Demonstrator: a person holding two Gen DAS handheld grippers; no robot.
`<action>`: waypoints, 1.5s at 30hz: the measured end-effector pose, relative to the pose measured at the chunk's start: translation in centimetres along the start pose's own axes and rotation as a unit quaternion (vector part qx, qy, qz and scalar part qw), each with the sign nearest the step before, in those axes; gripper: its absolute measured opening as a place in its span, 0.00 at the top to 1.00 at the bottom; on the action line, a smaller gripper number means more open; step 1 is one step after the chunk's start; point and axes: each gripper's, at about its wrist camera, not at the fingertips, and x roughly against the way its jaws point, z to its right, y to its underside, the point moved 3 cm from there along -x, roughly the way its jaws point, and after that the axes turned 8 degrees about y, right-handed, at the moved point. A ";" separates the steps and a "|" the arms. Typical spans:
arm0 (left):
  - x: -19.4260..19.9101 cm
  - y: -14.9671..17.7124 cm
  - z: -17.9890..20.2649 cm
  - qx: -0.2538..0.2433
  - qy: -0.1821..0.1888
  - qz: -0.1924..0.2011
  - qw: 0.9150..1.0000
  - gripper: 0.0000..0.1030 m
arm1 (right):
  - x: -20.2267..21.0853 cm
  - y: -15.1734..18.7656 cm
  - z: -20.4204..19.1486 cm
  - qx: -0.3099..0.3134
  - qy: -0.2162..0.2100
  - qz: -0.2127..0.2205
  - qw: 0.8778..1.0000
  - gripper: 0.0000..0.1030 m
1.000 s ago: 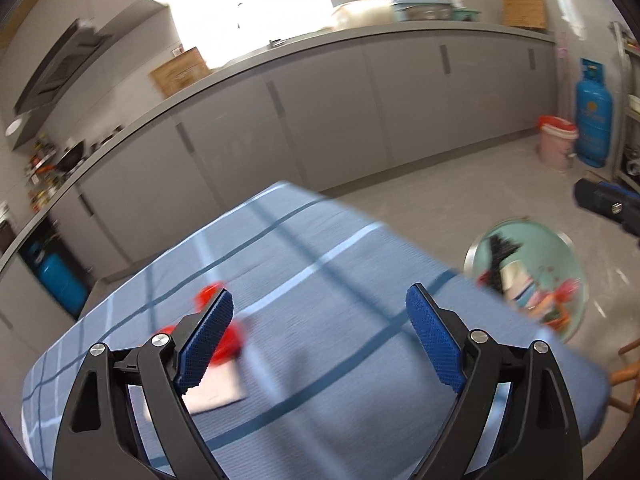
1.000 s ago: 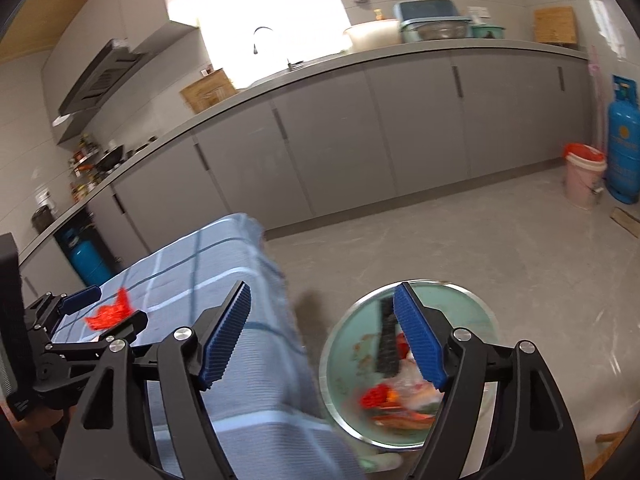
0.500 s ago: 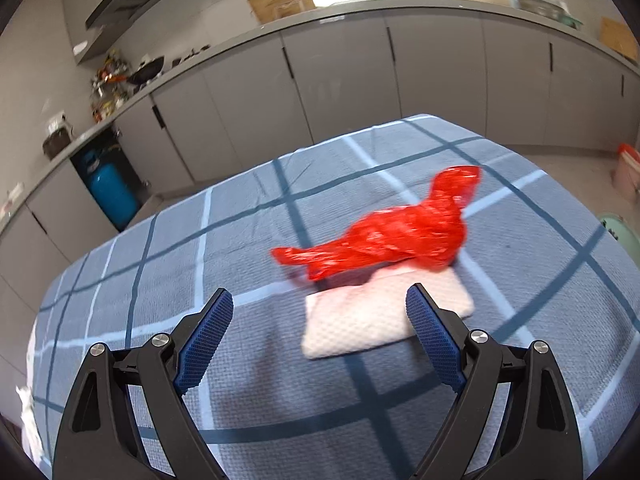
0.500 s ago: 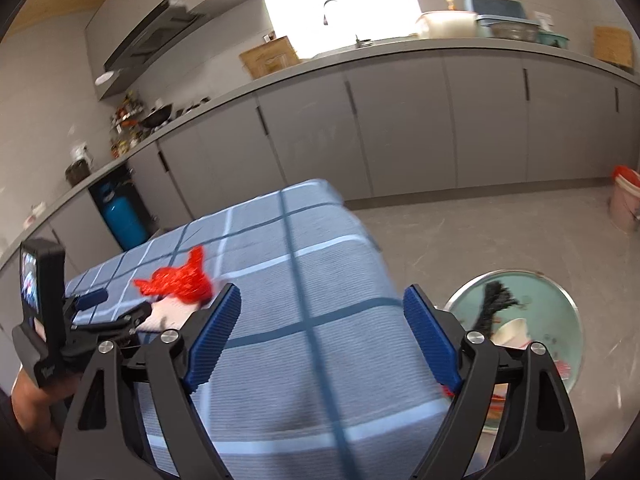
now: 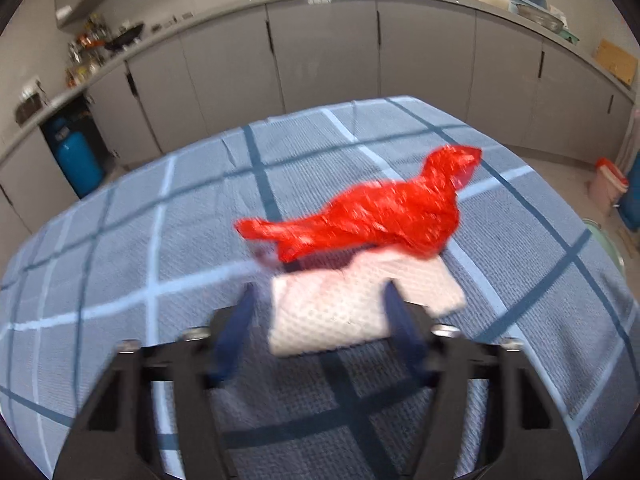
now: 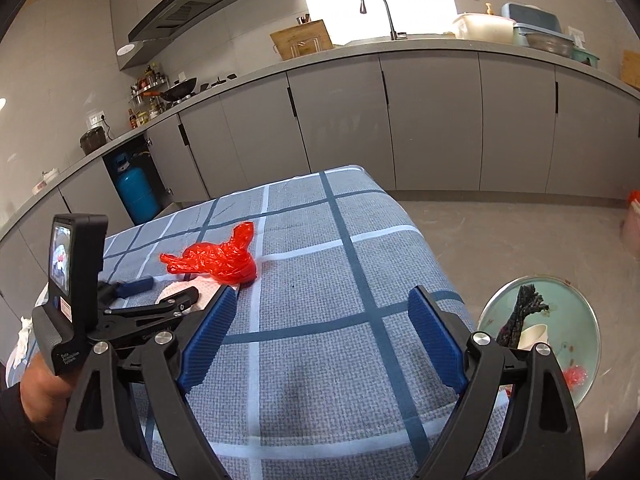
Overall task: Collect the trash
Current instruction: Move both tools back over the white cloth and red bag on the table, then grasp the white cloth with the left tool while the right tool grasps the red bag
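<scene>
A crumpled red plastic bag (image 5: pixel 372 212) lies on the blue checked tablecloth (image 5: pixel 160 240), partly on top of a folded white paper towel (image 5: pixel 344 304). My left gripper (image 5: pixel 320 312) is open, its blurred fingers on either side of the towel's near edge. The bag (image 6: pixel 218 258) and towel (image 6: pixel 178 290) also show in the right wrist view, with the left gripper (image 6: pixel 156 294) at the towel. My right gripper (image 6: pixel 320 328) is open and empty above the table's near right part. A green trash bin (image 6: pixel 576 308) with trash inside stands on the floor to the right.
Grey kitchen cabinets (image 6: pixel 432 120) and a counter with a sink run along the far wall. A blue gas cylinder (image 6: pixel 136 192) stands beyond the table at the left. A pink bucket (image 5: pixel 608 184) stands on the floor at the right. The table's right edge drops to tiled floor (image 6: pixel 500 232).
My left gripper has swung from the bin side to the red bag and towel, moved up to the towel, and its jaws have narrowed. My right gripper has moved over the table.
</scene>
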 end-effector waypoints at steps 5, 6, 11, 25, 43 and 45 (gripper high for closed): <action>0.7 0.6 -0.1 0.005 0.023 -0.001 1.000 0.85 | -0.4 -0.4 -0.9 0.006 -0.005 0.000 1.000 0.15; 1.0 0.6 -0.4 0.007 0.025 -0.001 1.000 0.87 | -0.4 -0.5 -1.1 0.008 -0.006 0.000 1.000 0.15; 4.1 0.9 -2.3 0.011 0.007 0.023 1.000 0.88 | -1.0 -1.4 -2.5 0.021 -0.017 0.004 1.000 0.15; 6.1 0.0 -10.2 0.041 -0.113 0.064 0.991 0.88 | -7.1 -4.5 -9.9 0.086 -0.049 -0.014 0.995 0.16; 3.4 -1.6 -13.5 0.074 -0.115 0.062 0.989 0.88 | -15.4 -4.3 -13.1 0.095 -0.070 -0.081 0.990 0.85; 3.4 -1.5 -13.6 0.074 -0.114 0.062 0.989 0.88 | -15.0 -4.1 -13.3 0.098 -0.070 -0.077 0.990 0.89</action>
